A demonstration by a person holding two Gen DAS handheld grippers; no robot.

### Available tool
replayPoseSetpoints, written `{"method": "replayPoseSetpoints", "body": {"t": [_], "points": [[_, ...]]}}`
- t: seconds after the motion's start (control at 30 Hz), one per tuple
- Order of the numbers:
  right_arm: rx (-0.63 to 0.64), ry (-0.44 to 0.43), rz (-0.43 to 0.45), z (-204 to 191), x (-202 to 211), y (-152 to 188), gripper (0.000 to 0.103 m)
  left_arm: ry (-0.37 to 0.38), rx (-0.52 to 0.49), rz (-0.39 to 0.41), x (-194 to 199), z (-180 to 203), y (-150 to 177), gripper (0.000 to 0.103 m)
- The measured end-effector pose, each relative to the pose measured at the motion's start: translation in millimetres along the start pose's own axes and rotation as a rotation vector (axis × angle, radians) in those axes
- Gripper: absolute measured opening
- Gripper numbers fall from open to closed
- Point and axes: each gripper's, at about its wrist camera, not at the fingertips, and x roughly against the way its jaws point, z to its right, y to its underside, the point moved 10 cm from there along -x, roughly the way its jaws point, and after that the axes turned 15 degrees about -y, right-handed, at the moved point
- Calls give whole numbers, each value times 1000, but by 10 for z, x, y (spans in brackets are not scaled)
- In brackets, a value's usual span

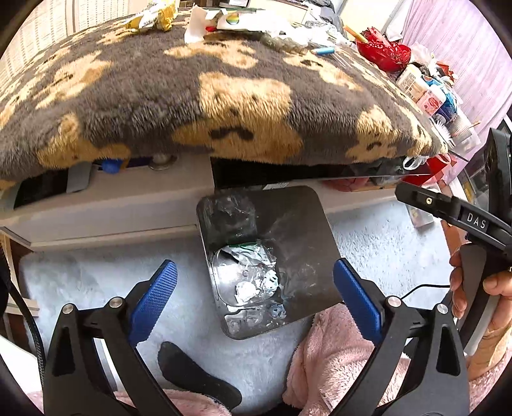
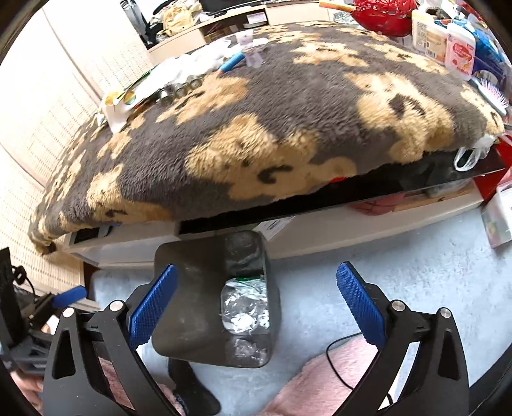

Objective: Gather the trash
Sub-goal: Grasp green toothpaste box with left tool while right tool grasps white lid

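A dark bin [image 1: 300, 224] stands on the pale rug in front of the low table, with crumpled silvery wrappers [image 1: 249, 275] inside; it also shows in the right wrist view [image 2: 192, 288], wrappers [image 2: 244, 304]. My left gripper [image 1: 256, 297] is open and empty, hovering above the bin. My right gripper [image 2: 256, 300] is open and empty, also above the bin; its body shows at the right of the left wrist view [image 1: 460, 217]. On the blanket lie a yellow wrapper [image 1: 153, 16], white paper [image 1: 196, 25] and a blue tube [image 1: 323, 50].
A grey-and-tan fleece blanket [image 1: 224, 96] covers the low table. A red bowl [image 1: 384, 51] and boxes [image 2: 441, 41] crowd the right end. A black sock foot [image 1: 195, 374] and pink fleece legs [image 1: 336, 352] sit below the grippers. A black cable [image 2: 336, 352] lies on the rug.
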Motion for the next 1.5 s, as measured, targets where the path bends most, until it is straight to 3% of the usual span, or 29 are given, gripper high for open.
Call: {"method": "replayPoseSetpoints", "body": {"t": [0.13, 0.37, 0.87, 1.03, 1.17, 1.37, 1.5], "points": [[22, 23, 12, 3, 99, -150, 99, -12, -3, 13, 55, -72, -165, 93], [60, 33, 109, -91, 277, -847, 99, -52, 6, 69, 133, -287, -759, 93], [34, 36, 154, 12, -172, -2105, 97, -88, -21, 141, -161, -421, -2181, 93], [13, 33, 155, 52, -398, -2513, 88, -94, -40, 175, -211, -388, -2542, 92], [-36, 1, 166, 128, -535, -2779, 73, -105, -64, 198, -270, -366, -2752, 89], [-31, 42, 150, 264, -681, -3008, 58, -87, -100, 186, -414, -268, -2859, 78], [-25, 38, 87, 289, -893, -2978, 57, -75, -122, 164, -540, -174, -2853, 67]]}}
